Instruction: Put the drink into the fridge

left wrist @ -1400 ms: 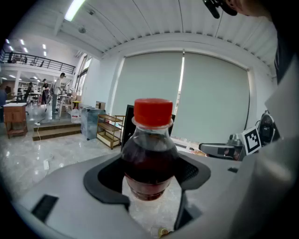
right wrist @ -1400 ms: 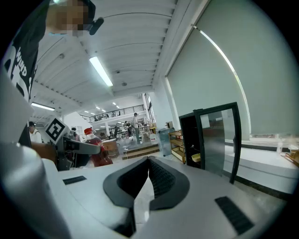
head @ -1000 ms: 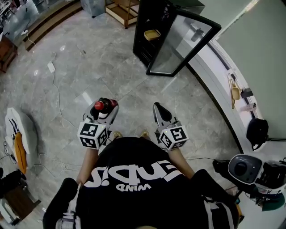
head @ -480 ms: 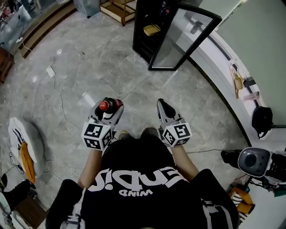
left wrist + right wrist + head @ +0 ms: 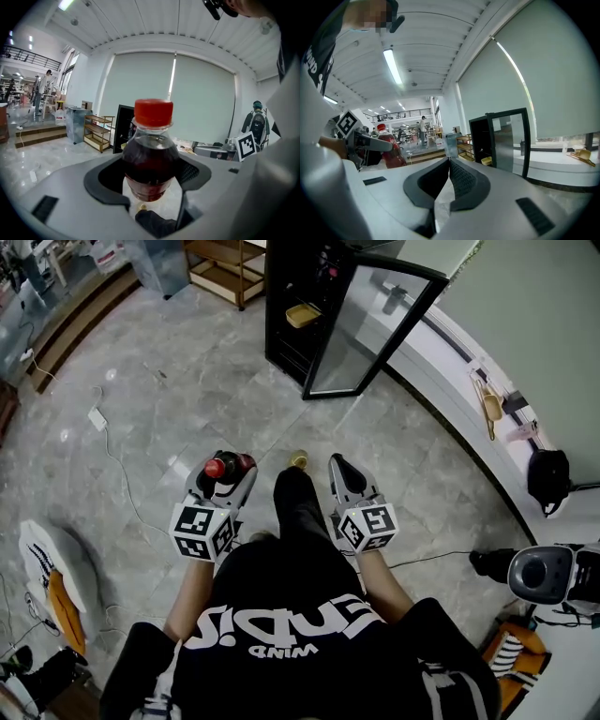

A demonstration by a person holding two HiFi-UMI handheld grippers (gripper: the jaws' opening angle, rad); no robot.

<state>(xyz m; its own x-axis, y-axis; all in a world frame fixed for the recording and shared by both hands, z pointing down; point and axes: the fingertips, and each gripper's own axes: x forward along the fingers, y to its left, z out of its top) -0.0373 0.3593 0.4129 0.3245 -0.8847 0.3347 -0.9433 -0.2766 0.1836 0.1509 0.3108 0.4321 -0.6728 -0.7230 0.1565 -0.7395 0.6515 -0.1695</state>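
**Carrying the drink to the fridge**

The left claw [image 5: 230,486] held the drink [image 5: 151,159] upright by its middle. The right claw [image 5: 449,178] was pinched shut on nothing. The fridge [image 5: 300,306] stood well ahead, its door [image 5: 370,329] swung open. This looked like the carrying step. Next would be crossing the bare floor [image 5: 187,381], keeping clear of the door's edge.

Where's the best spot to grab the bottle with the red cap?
The bottle's wide round body, from the side, as the left gripper holds it: it stands upright and narrows toward the cap, so fingers sit snug there.
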